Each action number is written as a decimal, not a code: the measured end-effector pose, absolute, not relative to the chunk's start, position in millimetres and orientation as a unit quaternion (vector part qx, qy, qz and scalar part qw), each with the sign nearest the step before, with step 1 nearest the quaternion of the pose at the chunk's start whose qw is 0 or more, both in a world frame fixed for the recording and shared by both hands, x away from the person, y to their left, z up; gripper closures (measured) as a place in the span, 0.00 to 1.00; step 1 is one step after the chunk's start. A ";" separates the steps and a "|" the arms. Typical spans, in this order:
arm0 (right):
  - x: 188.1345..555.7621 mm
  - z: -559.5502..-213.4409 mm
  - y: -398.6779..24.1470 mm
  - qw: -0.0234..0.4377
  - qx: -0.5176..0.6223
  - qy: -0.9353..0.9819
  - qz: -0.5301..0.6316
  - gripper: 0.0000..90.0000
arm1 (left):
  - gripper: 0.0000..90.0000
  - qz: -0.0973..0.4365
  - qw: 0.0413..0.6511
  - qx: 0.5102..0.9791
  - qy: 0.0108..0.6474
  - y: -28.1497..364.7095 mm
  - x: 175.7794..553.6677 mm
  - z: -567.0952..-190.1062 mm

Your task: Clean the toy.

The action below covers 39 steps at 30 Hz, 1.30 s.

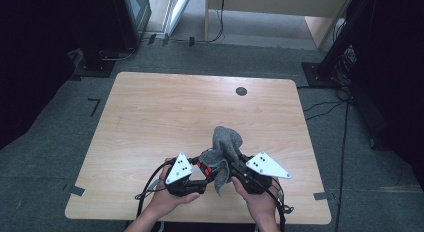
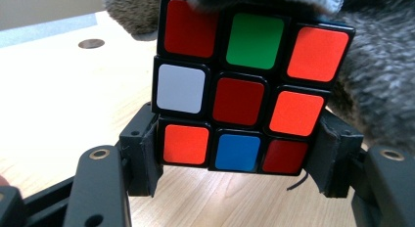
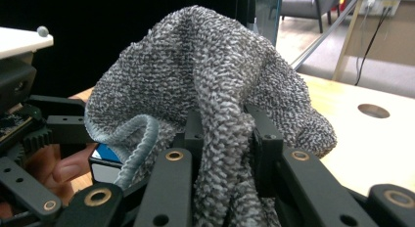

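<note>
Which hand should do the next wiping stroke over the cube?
Probably right. The right gripper is shut on the grey cloth, which already drapes over the cube. The left gripper is clamped on the cube, holding it steady.

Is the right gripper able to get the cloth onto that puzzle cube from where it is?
Probably yes. The right gripper is shut on the grey cloth, the left gripper holds the cube right beside it, and the cloth already drapes over the cube's top edge. Nothing stands between them.
</note>
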State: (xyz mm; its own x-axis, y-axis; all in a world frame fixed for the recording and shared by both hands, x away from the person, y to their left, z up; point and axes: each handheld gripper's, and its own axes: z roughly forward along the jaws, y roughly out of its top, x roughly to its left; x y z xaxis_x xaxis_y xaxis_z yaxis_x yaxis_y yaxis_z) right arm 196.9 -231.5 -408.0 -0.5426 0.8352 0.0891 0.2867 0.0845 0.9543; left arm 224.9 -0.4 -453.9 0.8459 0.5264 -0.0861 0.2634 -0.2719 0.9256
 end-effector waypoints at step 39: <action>194.1 -398.2 -230.8 0.268 0.390 0.709 0.522 0.84 | 0.38 0.118 0.566 0.785 0.225 1.6 221.7 -449.2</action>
